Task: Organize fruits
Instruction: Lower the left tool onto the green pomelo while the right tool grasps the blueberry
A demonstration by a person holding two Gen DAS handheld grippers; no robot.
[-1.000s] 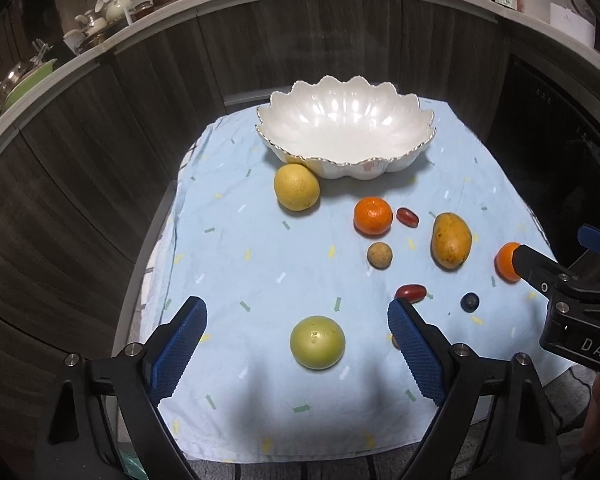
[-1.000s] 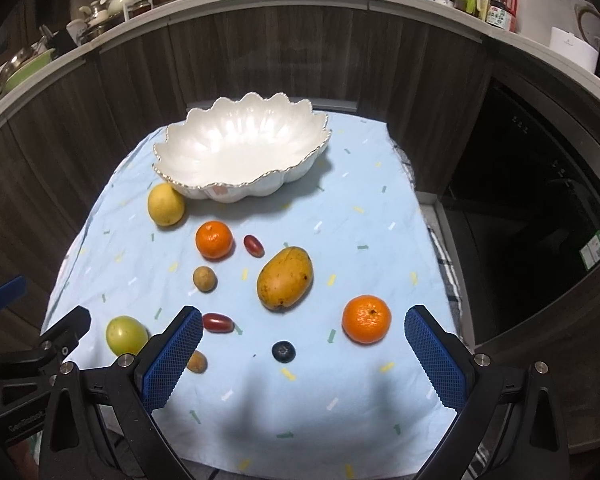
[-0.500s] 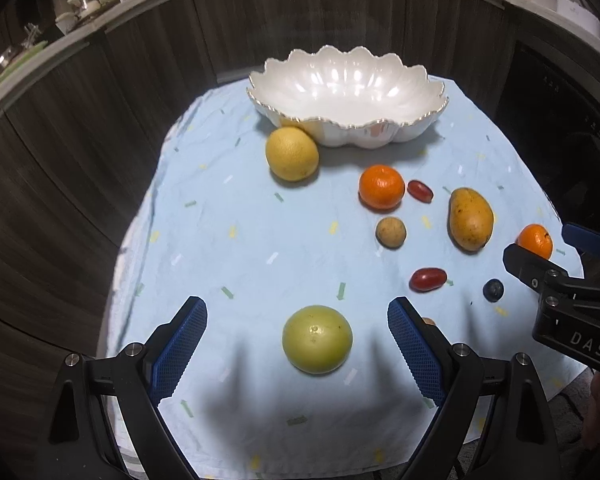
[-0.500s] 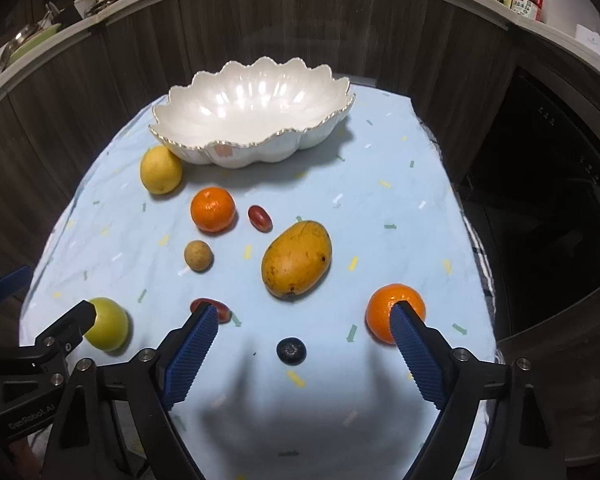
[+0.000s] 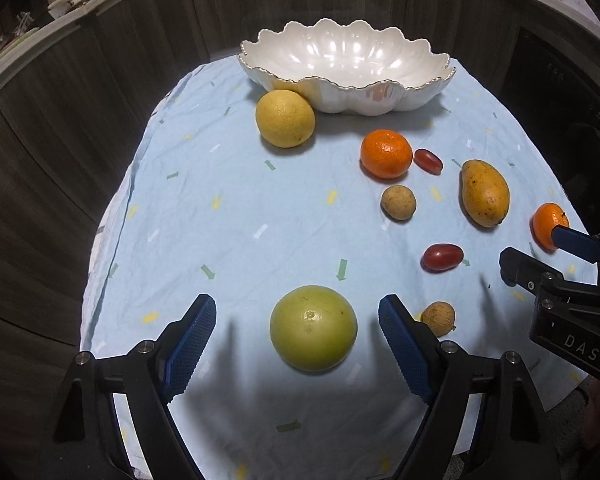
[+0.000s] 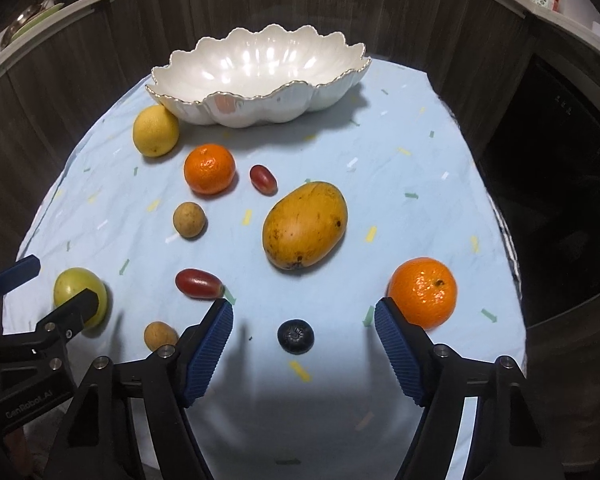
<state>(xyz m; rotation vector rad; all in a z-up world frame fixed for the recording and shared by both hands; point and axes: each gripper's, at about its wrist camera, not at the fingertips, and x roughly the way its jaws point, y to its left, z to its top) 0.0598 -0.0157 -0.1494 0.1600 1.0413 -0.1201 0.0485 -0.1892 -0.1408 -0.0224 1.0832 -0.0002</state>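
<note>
A green round fruit (image 5: pixel 313 328) lies on the light blue cloth between the fingers of my left gripper (image 5: pixel 296 305). Its jaws are closing, with gaps still showing on both sides of the fruit. A small blueberry (image 6: pixel 295 336) lies between the fingers of my right gripper (image 6: pixel 303 306). Those jaws are closing too and stand well clear of the berry. An orange (image 6: pixel 423 292) sits just beyond the right finger. The white scalloped bowl (image 5: pixel 404 98) (image 6: pixel 260 114) stands empty at the far end of the cloth.
Scattered on the cloth (image 5: pixel 228 216) are a yellow citrus (image 5: pixel 285 118), a second orange (image 5: pixel 386 153), a mango (image 6: pixel 304 225), two red oval fruits (image 6: pixel 199 283) (image 6: pixel 263 178) and two small brown fruits (image 6: pixel 188 219) (image 6: pixel 160 335). Dark wood panels surround the table.
Both grippers have sunk toward the cloth, so the fruits look larger. The right jaws have narrowed markedly and the left slightly. The green fruit and the blueberry now sit between the fingers.
</note>
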